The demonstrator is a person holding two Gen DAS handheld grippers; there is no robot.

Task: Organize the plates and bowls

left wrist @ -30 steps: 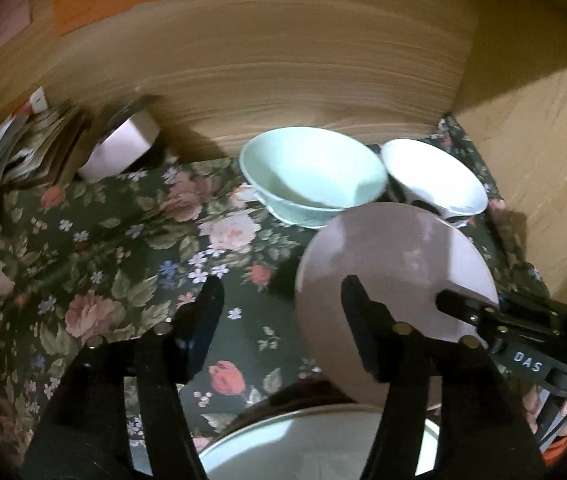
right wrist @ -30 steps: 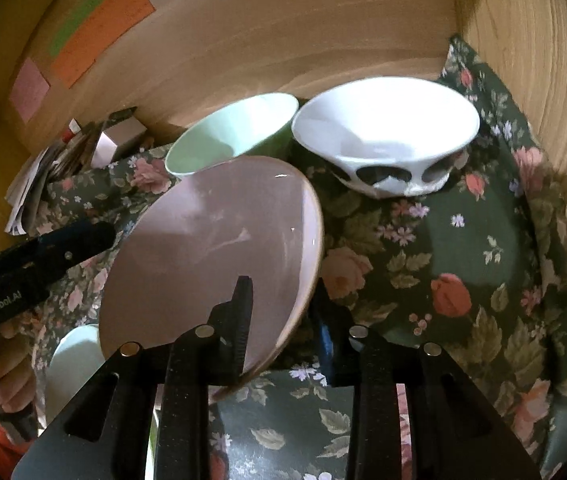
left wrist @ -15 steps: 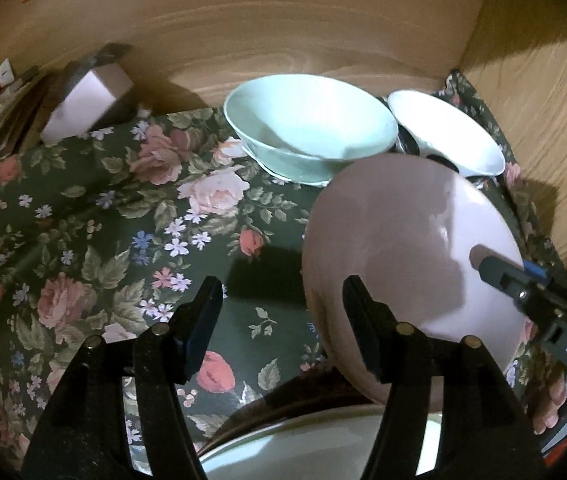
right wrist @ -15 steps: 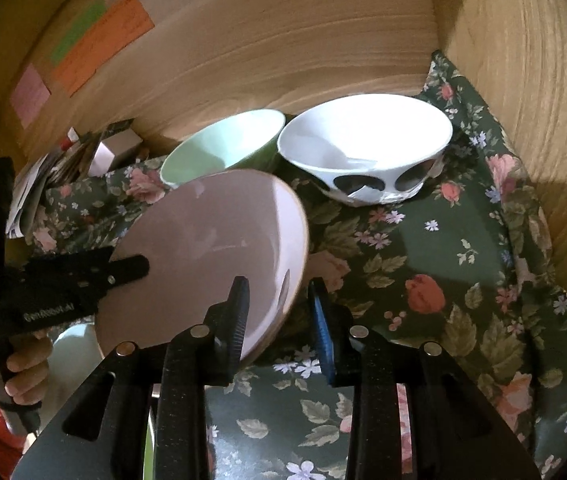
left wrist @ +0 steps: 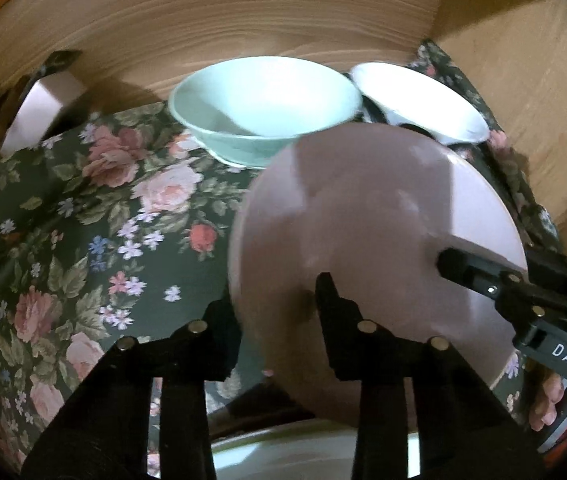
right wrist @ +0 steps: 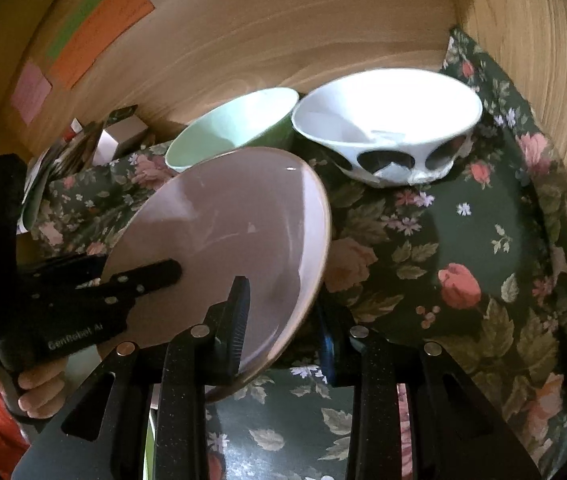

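Observation:
A pink plate (left wrist: 363,220) (right wrist: 223,220) hangs tilted above the floral cloth (left wrist: 83,220). My right gripper (right wrist: 283,308) is shut on its near rim, one finger over the face and one under. My left gripper (left wrist: 275,312) has the plate's left rim between its jaws, which are closing; its pads look to touch the plate. In the right wrist view, one of the left gripper's fingers (right wrist: 163,272) lies across the plate's face. Behind the plate stand a mint green bowl (left wrist: 263,96) (right wrist: 235,120) and a white bowl (left wrist: 419,96) (right wrist: 383,120) with dark patches.
A white plate (left wrist: 303,452) lies below the pink one at the near edge. Wooden walls (right wrist: 283,20) close the back and right side. A small box (left wrist: 39,108) and papers (right wrist: 63,152) sit at the back left. Sticky notes (right wrist: 99,32) hang on the wall.
My left gripper has sunk and moved in on the pink plate, and its jaws have narrowed around the plate's left rim. The right gripper and the plate have hardly moved.

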